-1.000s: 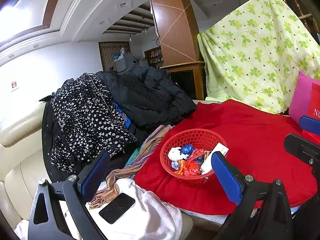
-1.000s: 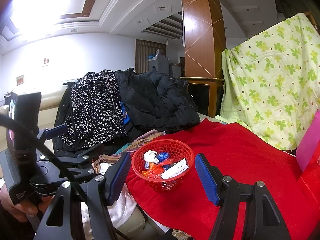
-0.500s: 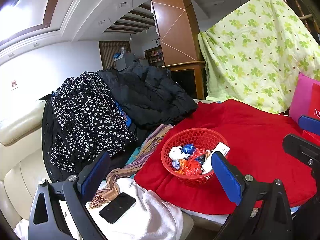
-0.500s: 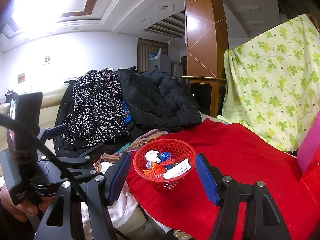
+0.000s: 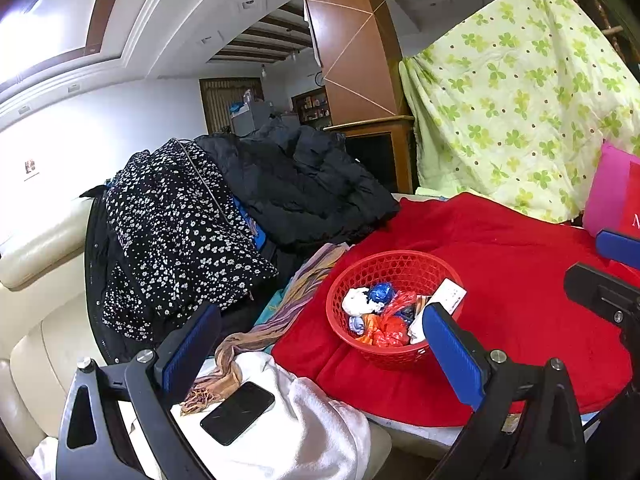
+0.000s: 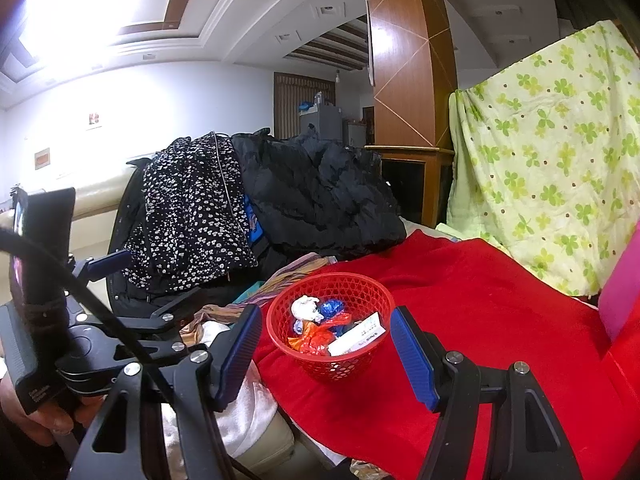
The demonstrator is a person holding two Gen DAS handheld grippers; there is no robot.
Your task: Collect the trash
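A round red basket of open plastic mesh sits on a red blanket, a little right of centre in the left wrist view and near the middle of the lower half in the right wrist view. It holds the trash: a crumpled white wad, a shiny blue wrapper, scrunched red and orange wrappers and a white paper slip leaning against the right rim; the print on the slip is too small to read. What lies at the bottom of the basket is hidden under the wrappers. The left gripper hangs in front of the basket with its jaws wide apart and nothing between them; its right blue pad covers part of the basket's near rim. The right gripper also has its jaws apart and empty, framing the basket without touching it. In the left wrist view only a blue pad and black frame of the right gripper show at the right edge. At the lower left a black phone lies on a white towel, beside a striped scarf. A flowered black garment and a black jacket are piled behind. A green clover-print sheet hangs at the upper right, hiding whatever it covers. A pink bag is cut off by the right edge. A hand is partly visible at the lower left of the right wrist view.
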